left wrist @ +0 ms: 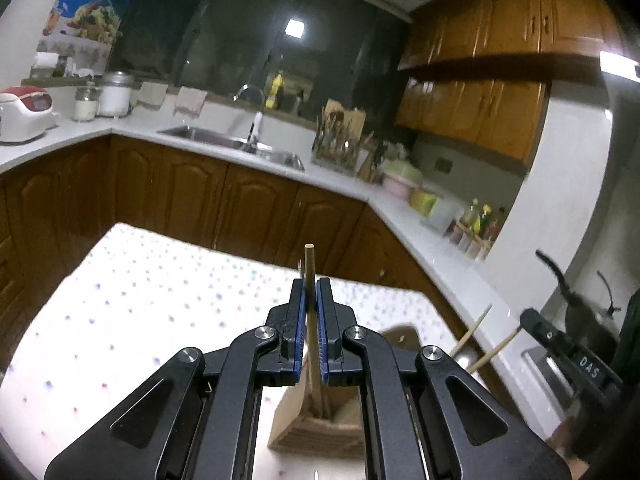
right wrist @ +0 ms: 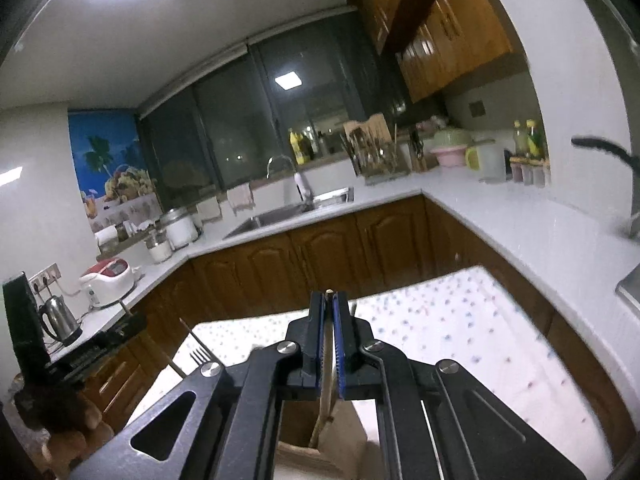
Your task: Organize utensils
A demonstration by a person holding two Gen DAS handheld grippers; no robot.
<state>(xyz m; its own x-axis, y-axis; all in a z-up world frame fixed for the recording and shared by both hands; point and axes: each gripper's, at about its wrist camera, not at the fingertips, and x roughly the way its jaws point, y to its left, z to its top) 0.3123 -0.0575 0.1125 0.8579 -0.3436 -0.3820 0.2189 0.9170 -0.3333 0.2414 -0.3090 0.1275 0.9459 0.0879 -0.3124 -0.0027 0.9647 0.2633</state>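
In the left wrist view my left gripper [left wrist: 311,280] is shut on a wooden chopstick [left wrist: 309,256] that stands nearly upright. Its lower end dips into a wooden holder box [left wrist: 296,420] on the dotted tablecloth [left wrist: 140,300]. At the right edge of that view, two more chopstick ends [left wrist: 472,332] stick out beside the other gripper's black body [left wrist: 560,344]. In the right wrist view my right gripper [right wrist: 329,294] is shut on a pale chopstick [right wrist: 327,368] whose lower end reaches into the holder [right wrist: 304,454]. A fork [right wrist: 199,355] and a chopstick [right wrist: 160,344] show at the left; what holds them is unclear.
A white L-shaped counter with a sink [left wrist: 240,142], a full utensil rack [left wrist: 340,136], a rice cooker [left wrist: 24,112], jars and bottles runs behind the table. A kettle [right wrist: 60,318] stands at the left. A hand [right wrist: 68,440] grips the other tool at the lower left.
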